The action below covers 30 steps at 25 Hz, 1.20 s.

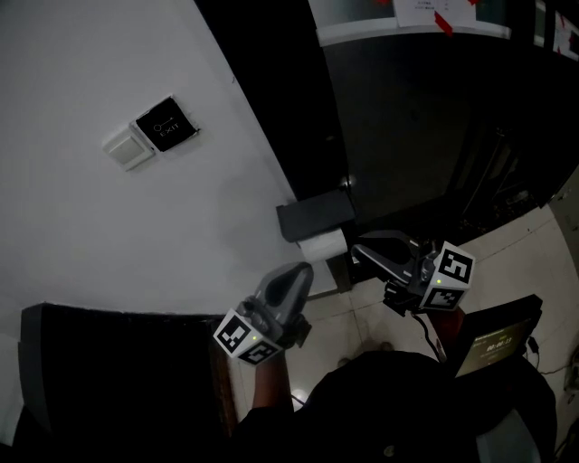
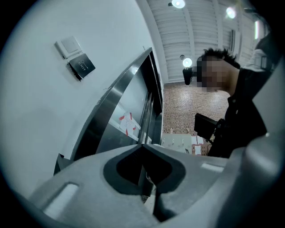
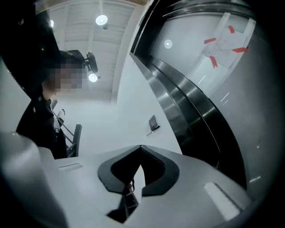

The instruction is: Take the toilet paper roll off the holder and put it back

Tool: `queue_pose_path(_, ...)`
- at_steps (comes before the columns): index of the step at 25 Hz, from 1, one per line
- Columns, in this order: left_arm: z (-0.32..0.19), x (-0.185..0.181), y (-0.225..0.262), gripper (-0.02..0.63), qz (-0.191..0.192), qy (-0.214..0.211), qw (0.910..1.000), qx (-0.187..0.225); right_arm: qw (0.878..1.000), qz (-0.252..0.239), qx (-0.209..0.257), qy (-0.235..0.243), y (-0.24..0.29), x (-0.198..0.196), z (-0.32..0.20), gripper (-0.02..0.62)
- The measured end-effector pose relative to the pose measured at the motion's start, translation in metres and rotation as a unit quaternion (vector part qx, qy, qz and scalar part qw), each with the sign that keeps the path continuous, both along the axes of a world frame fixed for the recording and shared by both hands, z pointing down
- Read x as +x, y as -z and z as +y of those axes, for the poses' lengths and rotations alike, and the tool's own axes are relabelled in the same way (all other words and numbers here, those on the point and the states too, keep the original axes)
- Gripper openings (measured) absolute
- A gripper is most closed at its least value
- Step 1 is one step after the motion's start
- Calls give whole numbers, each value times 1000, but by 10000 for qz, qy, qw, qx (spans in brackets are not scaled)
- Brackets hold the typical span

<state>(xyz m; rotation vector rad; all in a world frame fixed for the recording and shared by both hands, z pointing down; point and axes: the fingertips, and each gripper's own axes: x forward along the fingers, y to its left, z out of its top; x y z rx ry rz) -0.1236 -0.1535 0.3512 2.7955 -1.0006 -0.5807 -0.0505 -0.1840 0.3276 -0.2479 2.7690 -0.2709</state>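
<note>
The white toilet paper roll (image 1: pixel 323 245) hangs under the dark cover of the holder (image 1: pixel 312 217), which is fixed low on the white wall. My left gripper (image 1: pixel 298 269) is just below and left of the roll, shut with nothing in it. In its own view the left gripper (image 2: pixel 142 144) shows its tips meeting. My right gripper (image 1: pixel 358 248) is close to the right of the roll, its tips pointing toward it. It is shut and empty too, and the right gripper (image 3: pixel 140 146) has its tips touching in its own view. Neither gripper view shows the roll.
A white switch (image 1: pixel 128 149) and a black plate (image 1: pixel 166 124) sit on the wall above left. A dark glass door with a steel frame (image 1: pixel 407 118) and a taped notice (image 1: pixel 425 11) stands right of the holder. A dark seat back (image 1: pixel 109 362) is at lower left, a lit screen (image 1: pixel 496 344) at lower right.
</note>
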Motion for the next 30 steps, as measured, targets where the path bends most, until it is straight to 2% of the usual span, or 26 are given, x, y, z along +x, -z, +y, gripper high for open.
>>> queue_pose_path(6,1,-1,0,0,-27,22,10000,8,9988,468,138,-35,-20,-11,2,2)
queue_pose_path(16,2,2,4,0,5,-11,10000,61,9991,399,-23,-108,-18,-11,-2,2)
queue_pose_path(30,2,6,6,0,18,-99,9999,88,9990,427,48,-136,-16,-12,1,2)
